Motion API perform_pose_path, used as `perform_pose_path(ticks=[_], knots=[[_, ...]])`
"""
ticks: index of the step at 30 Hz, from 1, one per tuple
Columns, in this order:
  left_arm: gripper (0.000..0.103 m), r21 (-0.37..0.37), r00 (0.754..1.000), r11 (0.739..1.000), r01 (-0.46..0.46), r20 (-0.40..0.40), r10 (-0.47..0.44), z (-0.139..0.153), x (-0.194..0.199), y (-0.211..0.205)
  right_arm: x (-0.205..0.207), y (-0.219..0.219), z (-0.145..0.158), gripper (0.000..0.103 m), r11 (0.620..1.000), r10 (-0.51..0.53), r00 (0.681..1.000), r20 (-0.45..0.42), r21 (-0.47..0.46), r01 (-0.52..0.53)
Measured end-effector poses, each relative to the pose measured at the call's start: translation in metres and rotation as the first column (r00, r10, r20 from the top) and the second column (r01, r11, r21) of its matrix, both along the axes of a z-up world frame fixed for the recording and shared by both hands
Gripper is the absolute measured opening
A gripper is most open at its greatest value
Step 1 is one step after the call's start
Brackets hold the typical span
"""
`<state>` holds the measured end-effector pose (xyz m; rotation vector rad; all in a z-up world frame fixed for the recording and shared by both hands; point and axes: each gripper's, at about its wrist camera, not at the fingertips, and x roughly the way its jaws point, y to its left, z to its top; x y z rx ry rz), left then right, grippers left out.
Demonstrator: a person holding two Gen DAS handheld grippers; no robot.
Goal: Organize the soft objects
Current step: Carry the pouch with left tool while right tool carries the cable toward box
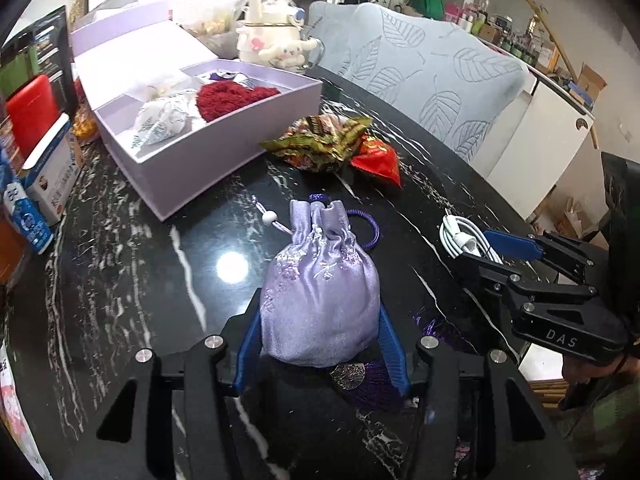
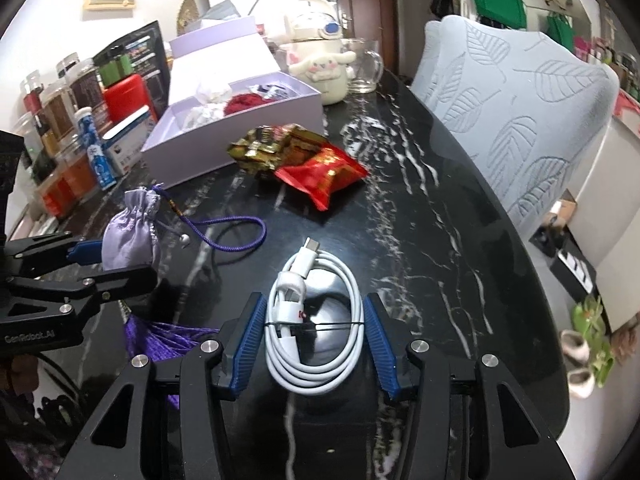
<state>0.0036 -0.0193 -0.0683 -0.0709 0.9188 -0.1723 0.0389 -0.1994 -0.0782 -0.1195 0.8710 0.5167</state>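
A lilac embroidered drawstring pouch [image 1: 320, 280] stands on the black marble table [image 1: 140, 272]. My left gripper [image 1: 320, 308] is shut on its lower sides, blue pads pressing both flanks. Its purple tassel [image 1: 372, 384] lies under the jaws. From the right wrist view the pouch [image 2: 132, 236] sits in the left gripper [image 2: 116, 260] at far left. A coiled white charging cable [image 2: 290, 288] lies between the blue pads of my right gripper [image 2: 314, 300], which is shut on it. The left wrist view shows that cable [image 1: 460, 232] in the right gripper [image 1: 472, 246].
An open lilac box [image 1: 208, 160] behind holds a red knitted heart [image 1: 232, 98] and a white sachet [image 1: 160, 120]. Snack packets [image 1: 320, 144] and a red packet [image 1: 378, 160] lie beside it. Jars and cartons [image 2: 80, 128] line the left edge; a leaf-patterned chair [image 1: 432, 68] stands right.
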Motion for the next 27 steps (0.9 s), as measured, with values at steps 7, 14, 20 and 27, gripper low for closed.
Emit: perform_pose_path(ticks=[7,14,20,27], knots=[[0.051,0.01,0.998,0.998,-0.058,0.037,0.058,0.012,-0.012,0.017,-0.004,0.02,0.006,0.049,0.997,0.074,0.997,0.001,0.037,-0.074],[0.051,0.026,0.986,0.989,-0.146,0.088,0.143,0.025,-0.024,0.04,-0.005,0.046,0.016,0.049,0.985,0.165,0.986,0.023,0.057,-0.166],[0.051,0.035,0.971,0.979,-0.201,0.137,0.195,0.038,-0.029,0.056,-0.007,0.067,0.031,0.049,0.968,0.239,0.969,0.064,0.063,-0.243],[0.051,0.032,0.952,0.97,-0.242,0.202,0.231,0.06,-0.03,0.071,-0.007,0.086,0.051,0.049,0.946,0.308,0.944,0.118,0.067,-0.317]])
